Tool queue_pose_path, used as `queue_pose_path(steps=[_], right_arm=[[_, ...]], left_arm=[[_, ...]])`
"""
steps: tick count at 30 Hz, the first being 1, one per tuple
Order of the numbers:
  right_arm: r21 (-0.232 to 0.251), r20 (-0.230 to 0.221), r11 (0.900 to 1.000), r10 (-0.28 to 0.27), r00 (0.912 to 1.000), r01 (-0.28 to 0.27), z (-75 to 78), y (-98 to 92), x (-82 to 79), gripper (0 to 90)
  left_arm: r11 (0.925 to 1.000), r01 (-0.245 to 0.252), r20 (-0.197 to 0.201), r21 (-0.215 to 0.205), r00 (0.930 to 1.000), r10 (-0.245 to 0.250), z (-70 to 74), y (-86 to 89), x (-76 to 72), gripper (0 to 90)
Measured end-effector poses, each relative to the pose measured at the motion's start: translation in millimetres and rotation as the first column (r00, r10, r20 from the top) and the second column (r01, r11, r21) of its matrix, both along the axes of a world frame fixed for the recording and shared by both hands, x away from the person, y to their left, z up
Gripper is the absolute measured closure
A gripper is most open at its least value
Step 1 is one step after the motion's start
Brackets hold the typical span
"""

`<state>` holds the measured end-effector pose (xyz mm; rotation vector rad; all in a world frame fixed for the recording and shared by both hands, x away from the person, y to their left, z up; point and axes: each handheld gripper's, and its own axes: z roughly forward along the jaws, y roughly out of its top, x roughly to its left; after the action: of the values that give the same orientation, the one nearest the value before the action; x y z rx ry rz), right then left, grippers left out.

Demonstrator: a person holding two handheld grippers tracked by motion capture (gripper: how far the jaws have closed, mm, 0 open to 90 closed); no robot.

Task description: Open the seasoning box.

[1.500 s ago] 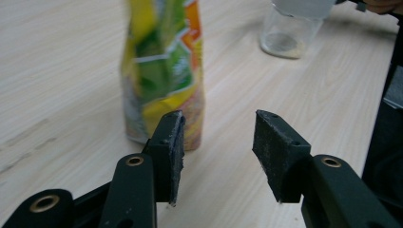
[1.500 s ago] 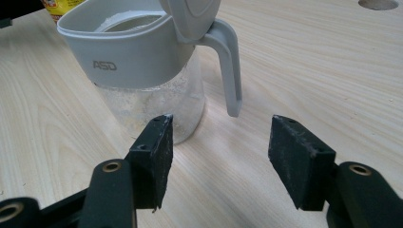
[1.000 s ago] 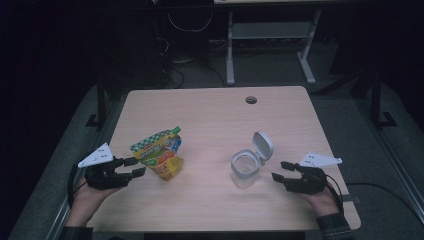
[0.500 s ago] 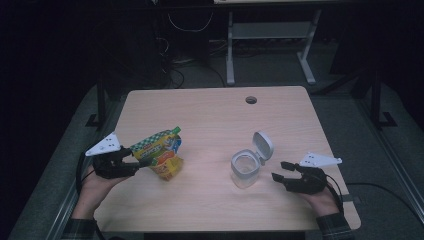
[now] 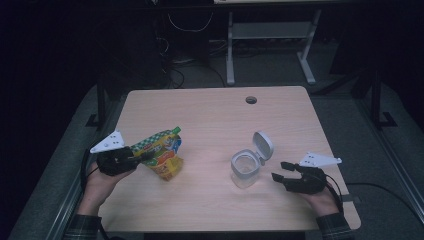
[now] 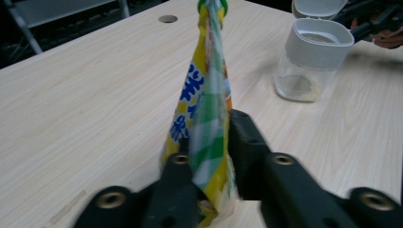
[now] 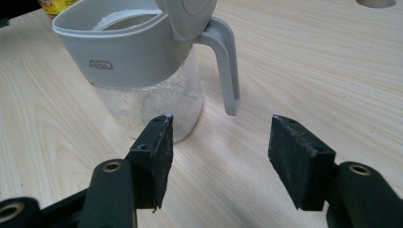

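A yellow and green snack pouch (image 5: pixel 161 151) with a green cap stands on the wooden table (image 5: pixel 210 120) at the left. My left gripper (image 5: pixel 145 158) has just been closing its jaws and is now shut on the pouch's near edge (image 6: pixel 206 95), pads (image 6: pixel 244 142) pressing both sides. A clear jar (image 5: pixel 244 169) with a grey collar and a flipped-up lid (image 5: pixel 263 145) stands at the right. My right gripper (image 5: pixel 280 171) rests open just right of the jar (image 7: pixel 142 66), its pads (image 7: pixel 159 147) apart with nothing between them.
A round cable hole (image 5: pixel 251 100) sits near the table's far edge. A metal shelf frame (image 5: pixel 270 35) and cables stand on the dark floor beyond the table. The right gripper (image 6: pixel 375 21) appears behind the jar (image 6: pixel 311 52) in the left gripper view.
My left gripper has shifted slightly toward the pouch and closed on its edge. The right gripper and the jar have stayed where they were.
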<state>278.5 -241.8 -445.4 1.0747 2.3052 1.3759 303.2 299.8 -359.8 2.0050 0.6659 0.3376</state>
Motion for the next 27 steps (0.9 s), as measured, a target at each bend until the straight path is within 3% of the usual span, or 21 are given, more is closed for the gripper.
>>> queue_pose_path(steps=[7,18,27], right_arm=[[0.001,0.001,1.0,0.0,1.0,0.0,0.1,0.0,-0.1,40.6],[0.0,0.005,1.0,-0.001,1.0,0.001,0.6,0.0,-0.6,40.6],[0.002,0.012,1.0,-0.01,0.9999,0.01,3.1,-0.3,-3.1,40.6]], left_arm=[[0.9996,0.008,0.023,0.028,0.9997,-0.008,3.4,-6.3,1.3,89.2],[0.9992,0.039,0.012,-0.005,0.9992,-0.039,8.9,-15.5,9.1,89.7],[0.9967,0.075,0.0,0.031,0.9972,-0.075,20.8,-28.7,13.6,89.7]])
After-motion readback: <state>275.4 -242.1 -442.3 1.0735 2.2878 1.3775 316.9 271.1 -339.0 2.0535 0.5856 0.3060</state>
